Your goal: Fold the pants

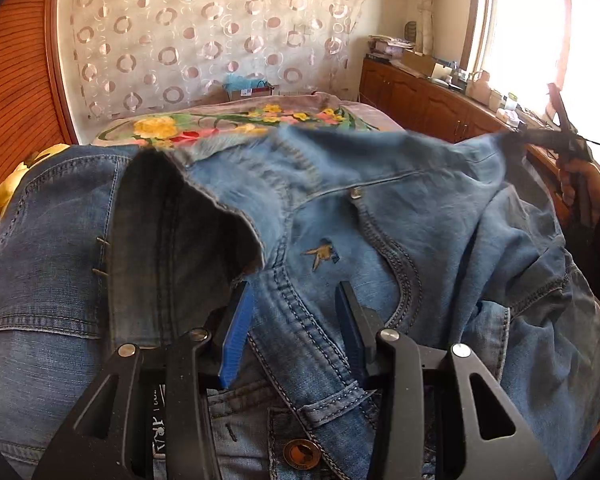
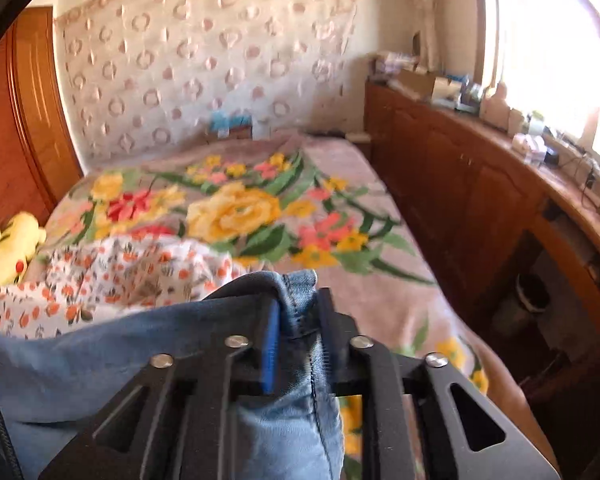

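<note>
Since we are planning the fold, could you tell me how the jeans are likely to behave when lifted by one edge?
Probably floppy: the jeans sag between the left gripper and right gripper. Likely heavyish, given thick seams. Probably not slippery; bunched denim sits between the right pads.

A floral blanket (image 2: 236,212), yellow plush toy (image 2: 8,248) and wooden cabinet (image 2: 452,184).

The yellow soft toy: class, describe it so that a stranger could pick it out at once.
Start at the bed with the floral blanket. Follow its left edge to the wooden headboard; the yellow soft toy lies there, plain yellow beside the orange-flowered white cloth.
</note>
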`<state>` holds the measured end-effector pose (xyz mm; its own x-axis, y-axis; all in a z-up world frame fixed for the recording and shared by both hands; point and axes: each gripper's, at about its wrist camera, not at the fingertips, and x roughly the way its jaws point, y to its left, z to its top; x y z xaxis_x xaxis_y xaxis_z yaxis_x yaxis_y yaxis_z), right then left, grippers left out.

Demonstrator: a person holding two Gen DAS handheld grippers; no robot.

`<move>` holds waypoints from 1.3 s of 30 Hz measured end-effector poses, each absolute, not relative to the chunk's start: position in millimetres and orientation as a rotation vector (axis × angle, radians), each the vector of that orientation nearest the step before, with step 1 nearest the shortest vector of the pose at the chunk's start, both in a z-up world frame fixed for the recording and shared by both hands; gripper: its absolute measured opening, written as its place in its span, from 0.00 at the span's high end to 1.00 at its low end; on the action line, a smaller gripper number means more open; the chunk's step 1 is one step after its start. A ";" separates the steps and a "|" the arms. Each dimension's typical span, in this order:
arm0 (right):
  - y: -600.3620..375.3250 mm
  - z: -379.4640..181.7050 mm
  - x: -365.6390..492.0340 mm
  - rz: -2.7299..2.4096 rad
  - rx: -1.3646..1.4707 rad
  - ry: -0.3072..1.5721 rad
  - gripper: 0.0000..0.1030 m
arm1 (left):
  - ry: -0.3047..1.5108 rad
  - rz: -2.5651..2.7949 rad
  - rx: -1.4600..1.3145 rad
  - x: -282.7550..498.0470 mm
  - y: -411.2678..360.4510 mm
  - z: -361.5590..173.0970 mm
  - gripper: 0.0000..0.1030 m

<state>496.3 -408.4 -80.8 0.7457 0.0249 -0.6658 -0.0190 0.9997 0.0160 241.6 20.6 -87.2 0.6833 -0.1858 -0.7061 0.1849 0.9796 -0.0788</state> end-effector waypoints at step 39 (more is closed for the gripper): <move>-341.5 -124.5 298.5 0.438 -0.006 0.748 0.50 | 0.915 -0.247 0.008 153.7 34.7 -102.7 0.88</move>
